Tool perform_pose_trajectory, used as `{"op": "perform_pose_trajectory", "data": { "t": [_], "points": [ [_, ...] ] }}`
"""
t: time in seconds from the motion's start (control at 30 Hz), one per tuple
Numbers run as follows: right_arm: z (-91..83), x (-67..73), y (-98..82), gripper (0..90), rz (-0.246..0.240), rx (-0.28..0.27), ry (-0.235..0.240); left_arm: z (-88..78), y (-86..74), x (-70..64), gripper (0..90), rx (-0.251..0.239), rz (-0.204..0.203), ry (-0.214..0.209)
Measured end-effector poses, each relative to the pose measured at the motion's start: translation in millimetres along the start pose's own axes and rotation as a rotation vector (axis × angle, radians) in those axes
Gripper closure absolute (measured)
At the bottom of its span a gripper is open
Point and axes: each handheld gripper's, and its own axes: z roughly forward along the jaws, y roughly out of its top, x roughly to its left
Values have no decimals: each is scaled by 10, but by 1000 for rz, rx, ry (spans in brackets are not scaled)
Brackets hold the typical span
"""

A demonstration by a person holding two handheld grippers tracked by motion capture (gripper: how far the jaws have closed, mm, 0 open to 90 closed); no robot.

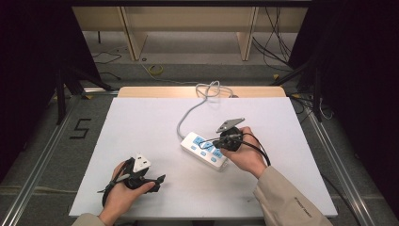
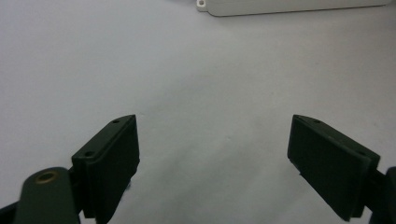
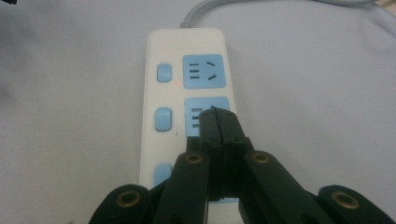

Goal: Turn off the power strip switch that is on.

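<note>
— Where is the power strip?

— It lies flat on the white table, a little right of the middle. Its grey cord runs off to the far edge.

— What is your right gripper doing?

— My right jaws are squeezed tight together with nothing between them. The tips sit over the middle blue socket.

— And your left gripper?

— It rests near the left corner. Its jaws are spread wide and hold nothing.

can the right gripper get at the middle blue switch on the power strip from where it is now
Probably yes. The right gripper, jaws shut with nothing between them, sits over the middle socket of the power strip, right beside the middle blue switch. Nothing lies between them.
</note>
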Motion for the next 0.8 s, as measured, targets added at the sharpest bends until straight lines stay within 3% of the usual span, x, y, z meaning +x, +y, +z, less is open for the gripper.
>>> {"op": "perform_pose_trajectory", "data": {
  "t": [0.8],
  "points": [
    [142, 44, 173, 900, -24, 26, 19, 6, 6, -9, 163, -2, 7, -1]
  ]
}}
